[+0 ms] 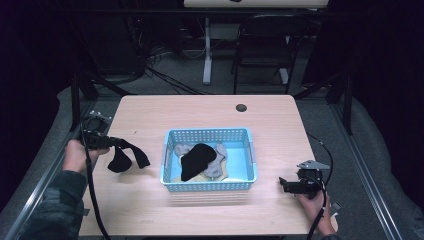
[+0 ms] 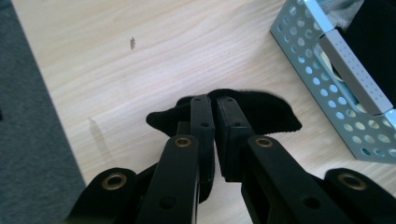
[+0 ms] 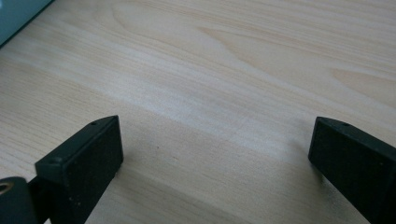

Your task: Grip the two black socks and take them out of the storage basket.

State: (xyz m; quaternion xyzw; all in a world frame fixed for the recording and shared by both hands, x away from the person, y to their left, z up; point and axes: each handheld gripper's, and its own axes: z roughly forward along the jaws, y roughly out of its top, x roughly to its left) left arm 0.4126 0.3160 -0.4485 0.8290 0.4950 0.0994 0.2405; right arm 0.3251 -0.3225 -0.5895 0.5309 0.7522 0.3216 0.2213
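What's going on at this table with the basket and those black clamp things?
A person is sorting socks with a handheld gripper in each hand. The left gripper is shut on a black sock, holding it over the wooden table to the left of the blue basket. More socks, another black sock among them, lie in the basket. The right gripper rests open on the table, holding nothing.

The black sock pinched in the left hand-held gripper is partly hidden in the left gripper view behind the closed jaws, so where the pads bite it cannot be made out. In that view the blue basket is cut off by the right and top edges. From above, a black sock in the basket covers much of the grey and pale pieces under it, too jumbled to count.
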